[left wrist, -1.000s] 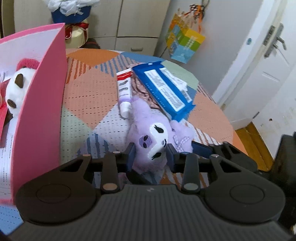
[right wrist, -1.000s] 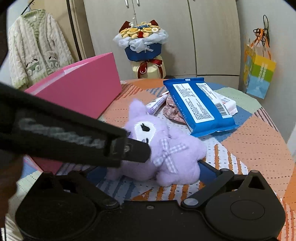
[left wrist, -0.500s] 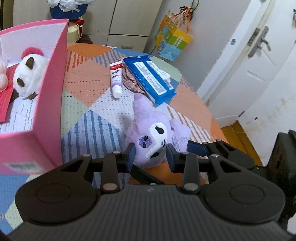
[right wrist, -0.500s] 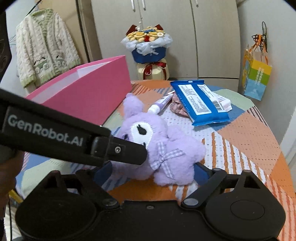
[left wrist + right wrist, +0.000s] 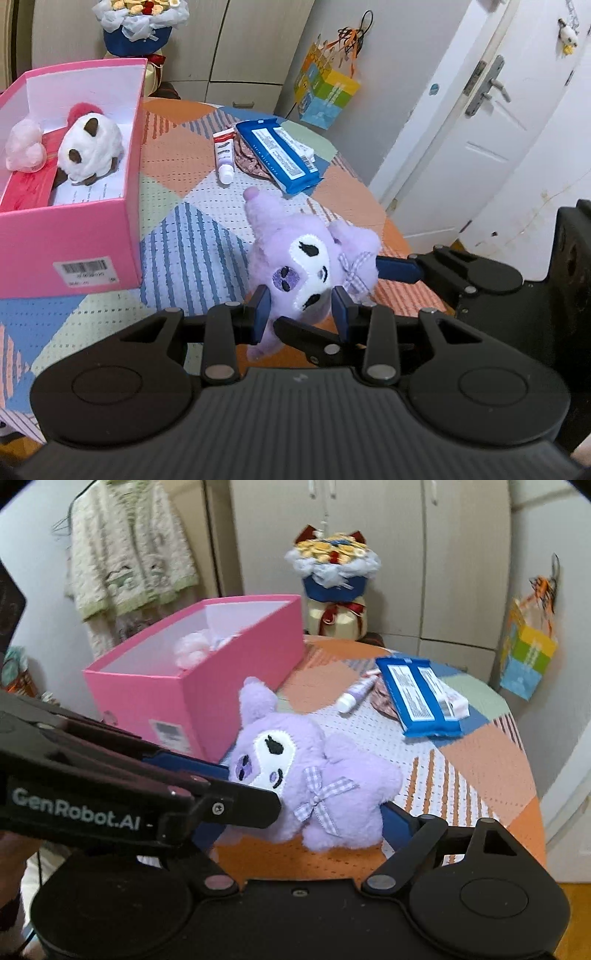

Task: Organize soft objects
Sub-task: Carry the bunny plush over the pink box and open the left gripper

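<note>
A purple plush (image 5: 314, 258) with a white face and a checked bow hangs above the patchwork table (image 5: 192, 240). My left gripper (image 5: 301, 314) is shut on its head, one blue pad on each side. My right gripper (image 5: 301, 829) reaches around the plush's body (image 5: 332, 775) with its jaws closing. Its right blue pad (image 5: 395, 823) sits at the plush's edge, and its left finger is hidden behind the left gripper. The open pink box (image 5: 74, 236) stands to the left and holds a white and brown plush (image 5: 92, 147) and a pale pink plush (image 5: 24, 147).
A toothpaste tube (image 5: 224, 155) and a blue wipes pack (image 5: 277, 155) on a patterned cloth lie at the table's far side. Behind the table are a bouquet (image 5: 332, 572), cupboards and a hanging gift bag (image 5: 325, 92). A white door (image 5: 480, 129) is at the right.
Both grippers have risen and drawn back with the purple plush, lifting it off the table. The pink box's inside has come into view. The right jaws have narrowed around the plush.
</note>
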